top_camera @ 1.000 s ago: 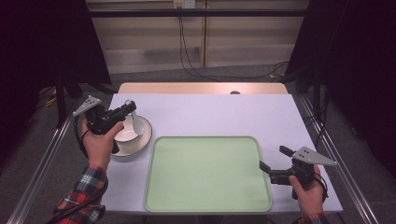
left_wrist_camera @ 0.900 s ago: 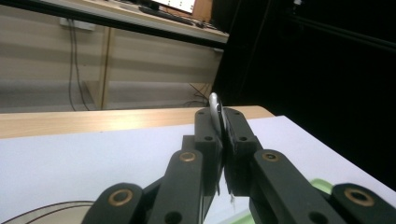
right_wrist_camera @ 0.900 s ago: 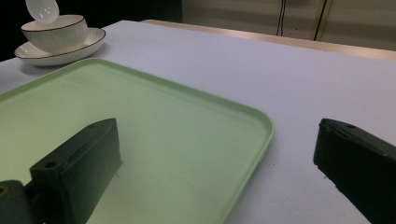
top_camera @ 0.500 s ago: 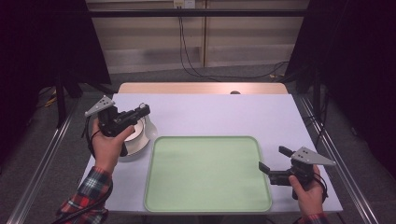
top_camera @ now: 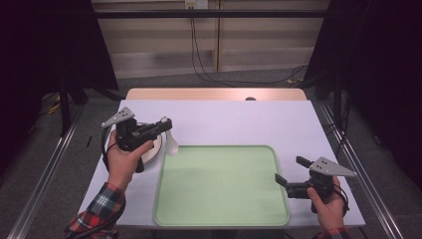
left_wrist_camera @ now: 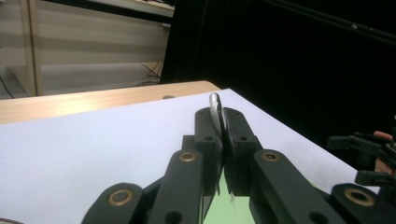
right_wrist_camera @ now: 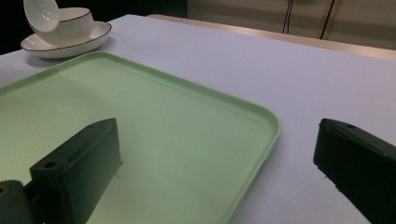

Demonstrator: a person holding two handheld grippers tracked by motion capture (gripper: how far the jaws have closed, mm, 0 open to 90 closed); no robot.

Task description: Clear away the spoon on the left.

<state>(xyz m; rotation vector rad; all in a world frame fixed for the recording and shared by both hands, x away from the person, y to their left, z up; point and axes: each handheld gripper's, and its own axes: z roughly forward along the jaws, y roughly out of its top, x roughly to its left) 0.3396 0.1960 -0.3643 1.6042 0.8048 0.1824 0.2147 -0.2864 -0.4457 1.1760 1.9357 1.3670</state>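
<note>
My left gripper (top_camera: 166, 125) is shut on the handle of a white ceramic spoon (top_camera: 172, 145). The spoon hangs bowl-down over the table between the plate and the tray's left edge. In the left gripper view the handle's tip (left_wrist_camera: 215, 108) sticks up between the closed jaws (left_wrist_camera: 223, 125). A white bowl (right_wrist_camera: 74, 22) with a dark rim stands on a white plate (right_wrist_camera: 70, 44), and the hand hides most of both in the high view, apart from the plate's edge (top_camera: 156, 148). The green tray (top_camera: 224, 199) lies bare in the middle. By the tray's right edge my right gripper (top_camera: 291, 170) hangs open, holding nothing (right_wrist_camera: 217, 140).
The white table top (top_camera: 239, 122) ends at a wooden strip (top_camera: 214, 93) along the back. Metal rails (top_camera: 358, 164) run along both sides. Cables (top_camera: 199, 45) hang down the wall behind.
My left gripper has carried the spoon from above the bowl to the right, toward the tray's left edge. The right gripper has stayed put.
</note>
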